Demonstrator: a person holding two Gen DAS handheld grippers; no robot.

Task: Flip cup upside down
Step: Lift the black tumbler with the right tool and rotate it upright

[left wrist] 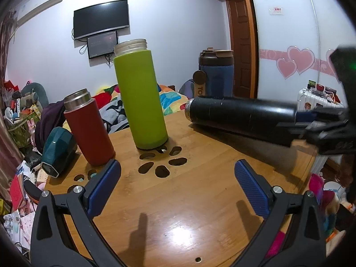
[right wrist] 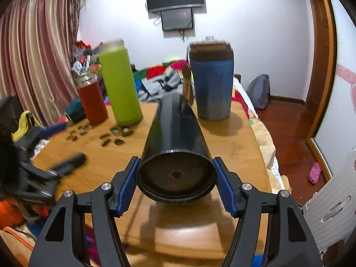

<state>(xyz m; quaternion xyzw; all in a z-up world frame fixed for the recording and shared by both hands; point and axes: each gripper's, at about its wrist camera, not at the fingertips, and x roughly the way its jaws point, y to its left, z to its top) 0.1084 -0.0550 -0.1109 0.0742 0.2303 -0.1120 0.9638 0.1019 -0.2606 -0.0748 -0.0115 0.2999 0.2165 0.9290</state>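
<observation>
Black and lying level above the wooden tabletop (left wrist: 178, 200), the cup (right wrist: 175, 133) sits clamped by its base in our right hand-held gripper (right wrist: 176, 183). Our left hand-held gripper (left wrist: 178, 178) spreads wide, holding nothing, facing the green bottle (left wrist: 139, 98).

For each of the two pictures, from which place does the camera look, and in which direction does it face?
Left wrist view: sits behind the open left gripper, low over the wooden table, facing the green bottle and the red cup; the right gripper enters at the right edge.
Right wrist view: sits behind the right gripper, looking along the black cup it clamps sideways; the left gripper shows blurred at the left.
Both views share the table, all four bottles and the wall screen.
</observation>
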